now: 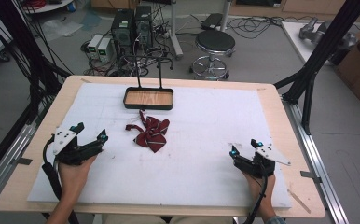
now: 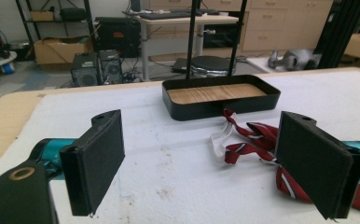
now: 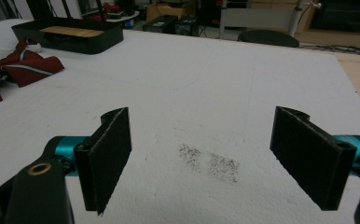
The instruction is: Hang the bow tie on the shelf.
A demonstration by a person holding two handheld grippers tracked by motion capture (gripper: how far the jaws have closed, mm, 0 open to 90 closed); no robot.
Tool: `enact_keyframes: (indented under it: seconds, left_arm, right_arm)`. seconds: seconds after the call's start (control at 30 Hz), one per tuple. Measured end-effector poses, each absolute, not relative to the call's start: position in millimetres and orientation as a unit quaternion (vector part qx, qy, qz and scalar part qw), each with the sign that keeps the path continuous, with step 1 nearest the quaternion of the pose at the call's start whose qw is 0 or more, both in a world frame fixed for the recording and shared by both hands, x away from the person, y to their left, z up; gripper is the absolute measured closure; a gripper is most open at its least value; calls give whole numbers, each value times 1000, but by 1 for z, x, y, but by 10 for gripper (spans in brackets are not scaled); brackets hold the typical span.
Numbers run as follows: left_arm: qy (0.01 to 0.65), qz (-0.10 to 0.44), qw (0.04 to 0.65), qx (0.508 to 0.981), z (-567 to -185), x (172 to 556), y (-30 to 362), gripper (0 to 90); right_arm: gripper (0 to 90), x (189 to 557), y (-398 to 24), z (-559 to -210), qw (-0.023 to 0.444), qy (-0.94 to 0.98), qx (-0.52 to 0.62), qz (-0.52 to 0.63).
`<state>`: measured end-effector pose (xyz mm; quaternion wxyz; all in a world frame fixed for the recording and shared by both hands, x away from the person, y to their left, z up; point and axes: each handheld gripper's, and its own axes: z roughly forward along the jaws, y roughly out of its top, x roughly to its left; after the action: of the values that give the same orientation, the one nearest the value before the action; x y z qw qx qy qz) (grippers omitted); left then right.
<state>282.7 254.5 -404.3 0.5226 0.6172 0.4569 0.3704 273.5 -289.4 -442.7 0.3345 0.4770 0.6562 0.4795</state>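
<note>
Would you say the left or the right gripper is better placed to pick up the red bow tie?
Left: the left gripper sits nearer the red bow tie, which lies just ahead of its open fingers.

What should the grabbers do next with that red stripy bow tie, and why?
Probably the left gripper should slide toward the red striped bow tie and lower its fingers around it. Both grippers are open and hold nothing, the bow tie lies loose on the white mat just in front of the black tray, and the left gripper is nearer to it than the right gripper.
</note>
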Motion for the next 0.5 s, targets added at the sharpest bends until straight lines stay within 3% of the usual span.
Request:
enact_keyframes:
  seconds: [0.5]
  left_arm:
    - [461, 351, 516, 631, -408, 286, 250, 152]
  right_arm:
    - [196, 274, -289, -443, 337, 662, 473, 474]
